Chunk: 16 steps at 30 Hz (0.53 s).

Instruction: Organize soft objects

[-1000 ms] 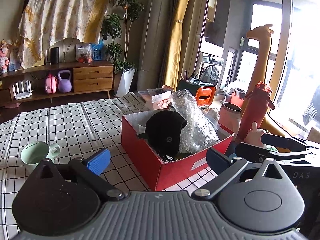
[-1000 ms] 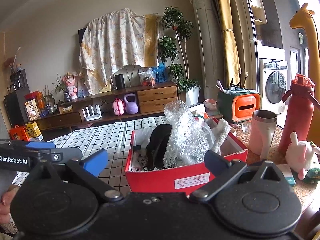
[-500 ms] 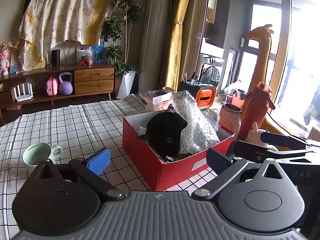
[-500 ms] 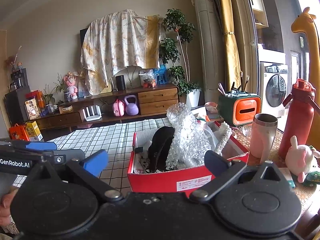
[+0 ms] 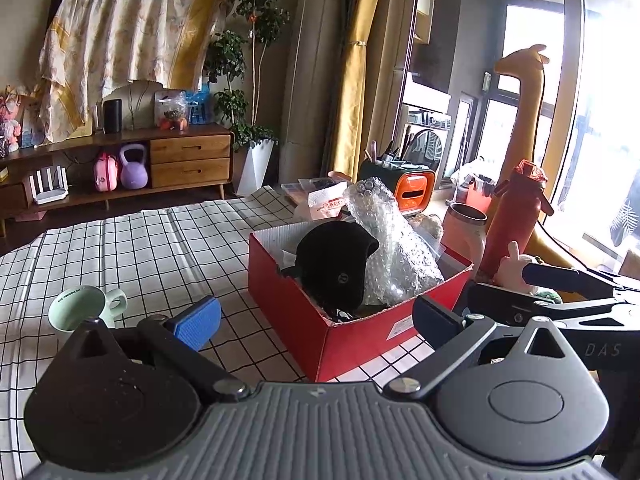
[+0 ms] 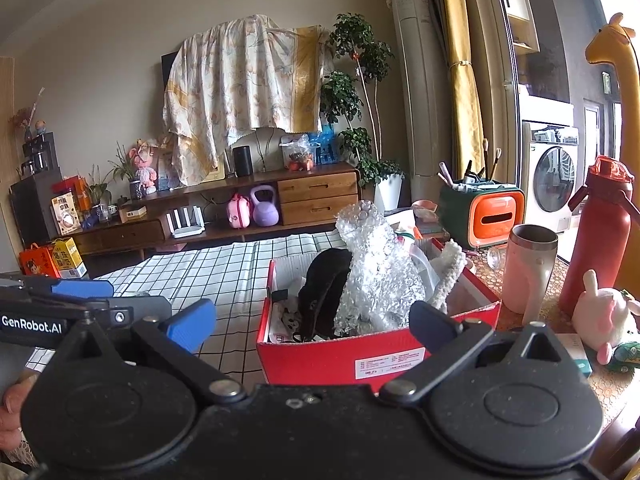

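A red cardboard box [image 5: 356, 344] [image 6: 376, 360] stands on the checked tablecloth [image 5: 140, 248]. In it are a black cap [image 5: 334, 264] [image 6: 324, 292], a wad of bubble wrap [image 5: 390, 248] [image 6: 376, 268] and a white fluffy piece [image 6: 450, 272]. A pink-and-white plush rabbit [image 6: 604, 316] [image 5: 514, 266] sits right of the box. My left gripper [image 5: 316, 316] hangs open in front of the box, holding nothing. Equally open and holding nothing, my right gripper [image 6: 312, 320] faces the box's front. Each gripper shows at the edge of the other's view.
A mint mug [image 5: 82, 310] stands on the cloth at the left. Right of the box are a pink tumbler [image 6: 528, 268], a red bottle [image 6: 600, 236] and an orange-fronted organiser [image 6: 486, 210]. A sideboard [image 6: 240, 216] lines the far wall.
Both views have drifted slightly, so the box sits a little differently in frame. The grippers stay open and the box contents have not moved.
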### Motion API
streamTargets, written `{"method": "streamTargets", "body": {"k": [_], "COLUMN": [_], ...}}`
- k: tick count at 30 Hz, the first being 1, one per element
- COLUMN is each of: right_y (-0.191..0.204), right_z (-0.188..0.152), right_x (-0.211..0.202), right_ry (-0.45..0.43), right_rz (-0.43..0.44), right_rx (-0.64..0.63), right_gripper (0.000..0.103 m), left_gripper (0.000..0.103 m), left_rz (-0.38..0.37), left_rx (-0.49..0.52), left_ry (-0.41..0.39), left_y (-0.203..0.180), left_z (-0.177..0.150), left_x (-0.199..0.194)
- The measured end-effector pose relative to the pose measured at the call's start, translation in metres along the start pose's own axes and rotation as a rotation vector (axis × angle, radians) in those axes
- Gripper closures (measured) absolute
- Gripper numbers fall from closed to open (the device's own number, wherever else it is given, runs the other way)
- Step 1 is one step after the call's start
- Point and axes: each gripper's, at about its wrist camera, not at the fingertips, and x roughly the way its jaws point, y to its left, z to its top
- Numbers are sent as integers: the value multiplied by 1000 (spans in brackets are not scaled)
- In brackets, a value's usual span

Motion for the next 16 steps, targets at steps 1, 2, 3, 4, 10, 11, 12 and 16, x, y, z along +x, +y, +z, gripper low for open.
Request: {"method": "streamTargets", "body": {"k": [1,2,3,4,10,11,12,16], "right_y": [-1,-1,-1,-2,-2,-2,-1,-1], "right_z": [-1,-2,-2,-2,-3,-3,-4,-3], "right_x": [0,1,1,1,1,1,1,1], "right_ry": [1,4,5,5,7,7,7,8], "right_rz": [-1,-1,-2,-3,-4,-5,-6,-7], "right_rx": [-1,-1,0,0,-1,-1,-1,-1], "right_gripper": [0,0,0,0,0,0,0,0], "left_gripper": [0,0,0,0,0,0,0,0], "left_rz": [4,6,5,2,-4,-3,-4,-3], "left_rx": [3,7,8,7,1,0,-1,0], "left_ry": [-1,-2,-2,-1,4,4,6,6], "left_y": [0,-1,-1,-1,0,0,0,0], "left_z": [0,-1,0,0,0,-1,-1,-1], "left_x": [0,0,0,0,1,1,1,1]}}
